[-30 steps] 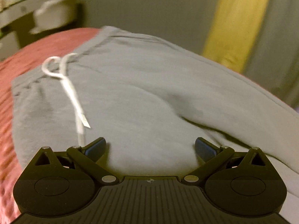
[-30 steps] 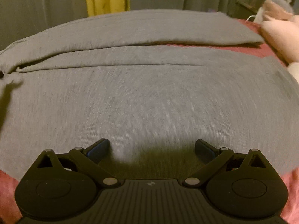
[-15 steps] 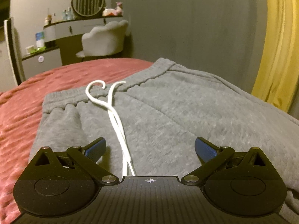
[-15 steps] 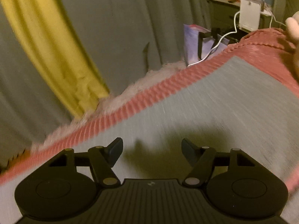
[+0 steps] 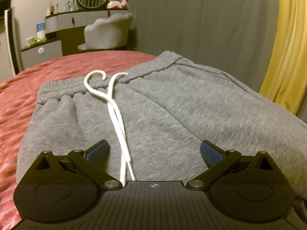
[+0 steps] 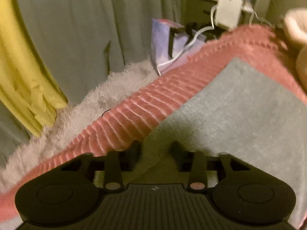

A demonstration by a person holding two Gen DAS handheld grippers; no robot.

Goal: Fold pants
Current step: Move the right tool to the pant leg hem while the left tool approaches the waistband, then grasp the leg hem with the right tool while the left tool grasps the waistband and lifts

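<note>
Pants point(image 5: 172, 115): one pair, grey; one white drawstring point(image 5: 117, 115); two claws.

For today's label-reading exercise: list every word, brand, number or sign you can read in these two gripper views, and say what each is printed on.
No readable text in either view.
Bottles on the dressing table shelf: any labels are too small to read.
Blue-and-white container: print too blurred to read.
White box by the bed: blurred, nothing legible.
Grey pants: no visible tag or logo.
Left gripper: only a small crosshair mark on its body, no lettering.
</note>
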